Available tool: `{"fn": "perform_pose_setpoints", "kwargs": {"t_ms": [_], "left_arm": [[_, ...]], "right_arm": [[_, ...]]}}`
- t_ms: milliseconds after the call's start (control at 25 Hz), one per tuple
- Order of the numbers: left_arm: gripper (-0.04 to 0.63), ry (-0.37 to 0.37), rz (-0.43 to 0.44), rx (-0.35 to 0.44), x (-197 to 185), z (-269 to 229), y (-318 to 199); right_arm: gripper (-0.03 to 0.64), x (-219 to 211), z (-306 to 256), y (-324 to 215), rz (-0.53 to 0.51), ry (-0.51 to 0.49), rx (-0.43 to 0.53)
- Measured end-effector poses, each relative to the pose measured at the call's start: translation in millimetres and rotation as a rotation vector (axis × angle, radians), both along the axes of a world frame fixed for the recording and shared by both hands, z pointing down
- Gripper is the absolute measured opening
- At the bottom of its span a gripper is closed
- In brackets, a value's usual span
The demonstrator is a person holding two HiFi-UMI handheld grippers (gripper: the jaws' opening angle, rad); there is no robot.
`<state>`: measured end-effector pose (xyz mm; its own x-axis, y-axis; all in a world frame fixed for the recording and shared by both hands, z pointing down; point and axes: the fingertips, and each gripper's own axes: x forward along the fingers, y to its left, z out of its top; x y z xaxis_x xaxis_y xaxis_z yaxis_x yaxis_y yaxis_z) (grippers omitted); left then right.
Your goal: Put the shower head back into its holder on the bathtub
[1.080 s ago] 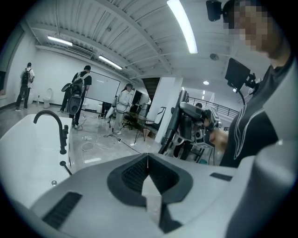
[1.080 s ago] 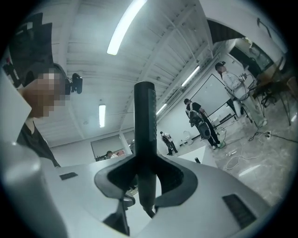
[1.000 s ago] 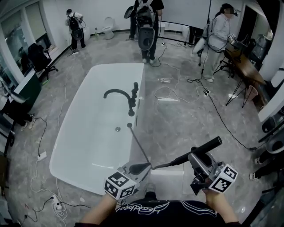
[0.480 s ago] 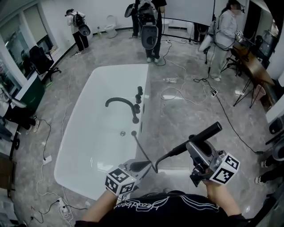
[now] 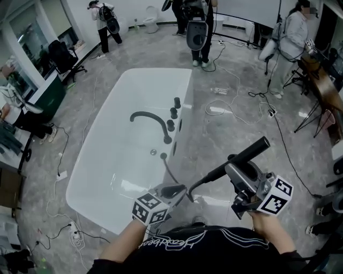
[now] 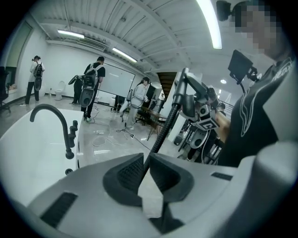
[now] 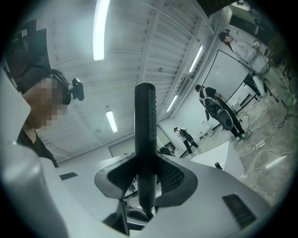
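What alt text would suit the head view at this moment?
The right gripper holds a black shower head while the left gripper pinches its hose at the near end of a white bathtub with a black faucet. Other people stand farther back.

The grey marbled tile floor (image 5: 236, 134) fills the head view. A white oval freestanding bathtub (image 5: 115, 166) stands on it left of centre, running from the upper middle of the frame to the lower left. Loose white cable loops (image 5: 222, 109) lie on the floor just right of the tub's upper end, and a thin black cable (image 5: 286, 152) trails down toward the right edge. A white power strip (image 5: 75, 235) lies at lower left near the tub's lower end. A black wheeled office chair (image 5: 63, 58) stands at upper left, a white toilet (image 5: 151, 12) at the top edge, and several people (image 5: 292, 37) stand along the top.
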<state>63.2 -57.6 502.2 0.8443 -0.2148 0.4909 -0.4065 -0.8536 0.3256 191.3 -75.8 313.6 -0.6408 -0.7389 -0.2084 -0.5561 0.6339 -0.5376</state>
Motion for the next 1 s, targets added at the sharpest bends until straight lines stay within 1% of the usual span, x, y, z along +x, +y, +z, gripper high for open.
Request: {"fn": "perform_pose_setpoints", "kwargs": {"t_ms": [200,360,480,560,640,840,1000], "left_arm": [[0.112,-0.005,-0.025,-0.040,12.6,33.6,0.6],[0.153,-0.052,0.007,-0.065,17.0,66.9,8.2],[0.163,-0.065,0.023,-0.073,26.5,93.2,10.0],[0.161,-0.079,0.034,-0.055,33.3,110.4,9.0],[0.162,-0.109,0.052,-0.039,39.0,129.0,10.0],[0.161,-0.143,0.063,-0.043,48.7,164.4,7.3],[0.160,-0.200,0.109,-0.037,56.1,196.2,13.9]], "right_arm": [[0.135,5.5,5.7,-9.1,-0.062,-0.001,0.003],[0.135,5.5,6.8,-11.2,-0.083,-0.016,0.003],[0.135,9.3,0.5,-13.4,-0.093,-0.023,0.017],[0.135,13.7,-4.5,-13.9,-0.092,-0.021,0.031],[0.135,18.4,-7.4,-12.0,-0.086,-0.017,0.037],[0.135,24.0,-7.0,-9.9,-0.080,-0.013,0.028],[0.135,25.6,-0.4,-13.0,-0.070,0.000,0.016]]}}
